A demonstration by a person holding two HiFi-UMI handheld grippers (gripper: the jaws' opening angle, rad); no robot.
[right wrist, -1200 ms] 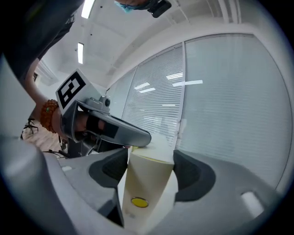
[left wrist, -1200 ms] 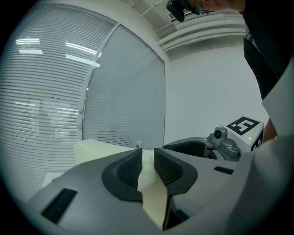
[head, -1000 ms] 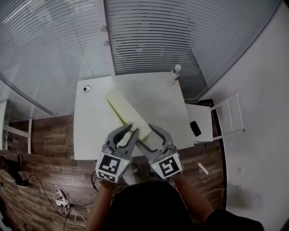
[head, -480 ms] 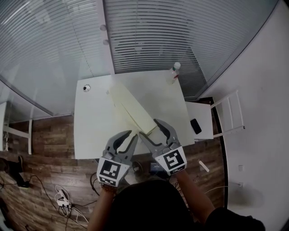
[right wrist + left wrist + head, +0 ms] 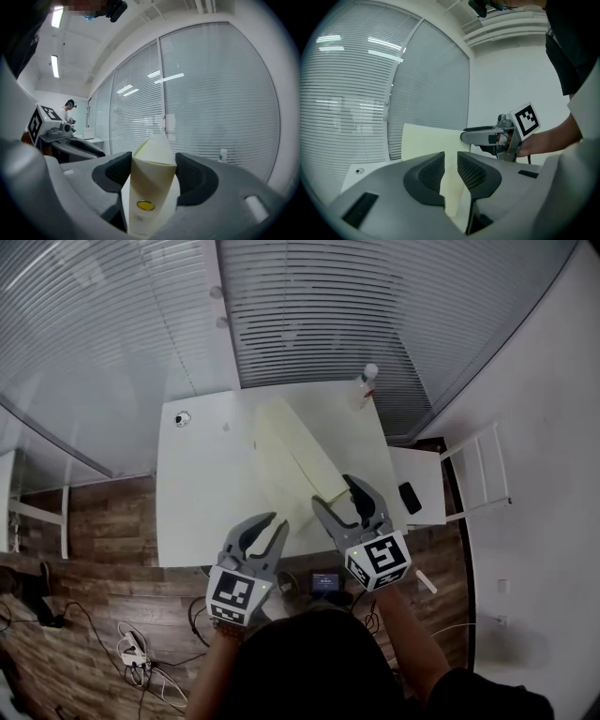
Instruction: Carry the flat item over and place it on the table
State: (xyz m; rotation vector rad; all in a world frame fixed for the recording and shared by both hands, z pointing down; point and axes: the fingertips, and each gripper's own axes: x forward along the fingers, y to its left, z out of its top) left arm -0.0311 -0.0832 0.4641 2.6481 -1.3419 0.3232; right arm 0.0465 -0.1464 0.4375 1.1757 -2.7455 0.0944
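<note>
Left gripper [image 5: 267, 522] pinches flat item [image 5: 292, 457] edge, jaws narrow; right gripper [image 5: 336, 492] clamps folded end (jaws wide), over table [image 5: 198, 495].

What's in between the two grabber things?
A pale yellow flat sheet stretches from the left gripper across to the right gripper, and both grip it. The left gripper view shows this best.

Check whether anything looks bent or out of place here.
The flat item is buckled into a curved fold where the right gripper grips it, instead of being held flat. Nothing else stands out.
</note>
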